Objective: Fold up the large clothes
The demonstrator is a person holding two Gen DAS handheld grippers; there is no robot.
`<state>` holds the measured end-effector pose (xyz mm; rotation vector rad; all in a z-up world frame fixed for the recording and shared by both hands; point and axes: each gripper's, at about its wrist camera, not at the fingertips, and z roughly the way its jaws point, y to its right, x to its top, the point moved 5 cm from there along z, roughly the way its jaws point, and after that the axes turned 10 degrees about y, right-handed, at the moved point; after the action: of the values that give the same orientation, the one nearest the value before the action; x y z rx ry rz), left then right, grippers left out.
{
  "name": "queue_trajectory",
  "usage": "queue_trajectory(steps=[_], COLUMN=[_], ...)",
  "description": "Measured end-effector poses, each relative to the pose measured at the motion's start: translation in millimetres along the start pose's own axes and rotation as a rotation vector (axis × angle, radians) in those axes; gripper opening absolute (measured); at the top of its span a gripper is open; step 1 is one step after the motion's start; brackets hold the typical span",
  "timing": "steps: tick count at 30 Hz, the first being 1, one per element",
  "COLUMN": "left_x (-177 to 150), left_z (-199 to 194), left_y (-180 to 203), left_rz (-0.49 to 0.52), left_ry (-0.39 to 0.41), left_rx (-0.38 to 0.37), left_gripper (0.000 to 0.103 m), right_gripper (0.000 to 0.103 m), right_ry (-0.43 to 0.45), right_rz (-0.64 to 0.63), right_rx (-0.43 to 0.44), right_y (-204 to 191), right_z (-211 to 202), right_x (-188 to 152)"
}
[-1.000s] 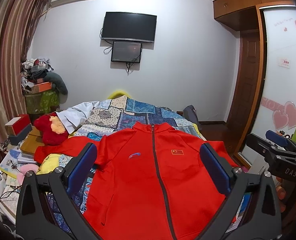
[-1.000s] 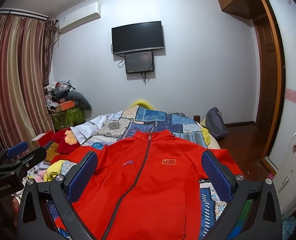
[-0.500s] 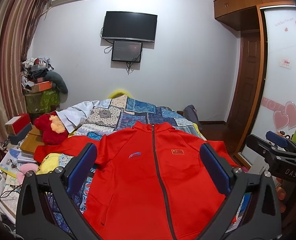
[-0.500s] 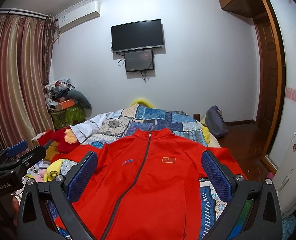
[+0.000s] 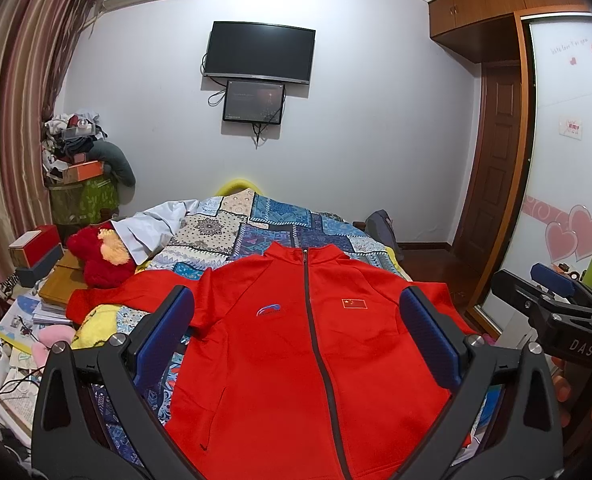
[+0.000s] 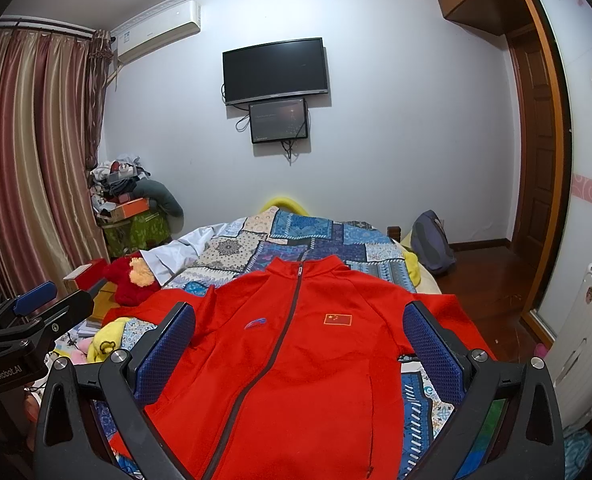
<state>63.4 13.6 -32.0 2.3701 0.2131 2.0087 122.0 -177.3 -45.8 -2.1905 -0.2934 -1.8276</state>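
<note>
A red zip-up jacket lies flat, front up, zipped, on the patchwork bedspread, with its collar toward the far wall and both sleeves spread out to the sides. It also shows in the right wrist view. My left gripper is open and empty, held above the jacket's lower half. My right gripper is open and empty too, above the same part. The right gripper also shows at the right edge of the left wrist view, and the left gripper at the left edge of the right wrist view.
A red plush toy and a white garment lie at the bed's left side. Boxes, books and clutter fill the floor left of the bed. A backpack and a white suitcase stand on the right.
Both views have shifted only slightly; the jacket lies as before and both grippers stay open above it.
</note>
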Motion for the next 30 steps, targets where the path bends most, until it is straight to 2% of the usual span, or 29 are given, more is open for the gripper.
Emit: queue_trajectory(steps=[20, 30], left_x=[-2.7, -6.1], left_z=[3.4, 9.8], left_y=[-1.2, -7.0], left_rz=[-0.006, -0.003], left_ry=[-0.013, -0.019], left_rx=[-0.002, 0.010], left_gripper=[0.103, 0.103], right_gripper=[0.103, 0.103], right_ry=[-0.001, -0.029], right_rz=[0.000, 0.004], right_rx=[-0.002, -0.003], right_y=[-2.0, -8.2], right_z=[0.6, 7.2], right_x=[-2.2, -11.2])
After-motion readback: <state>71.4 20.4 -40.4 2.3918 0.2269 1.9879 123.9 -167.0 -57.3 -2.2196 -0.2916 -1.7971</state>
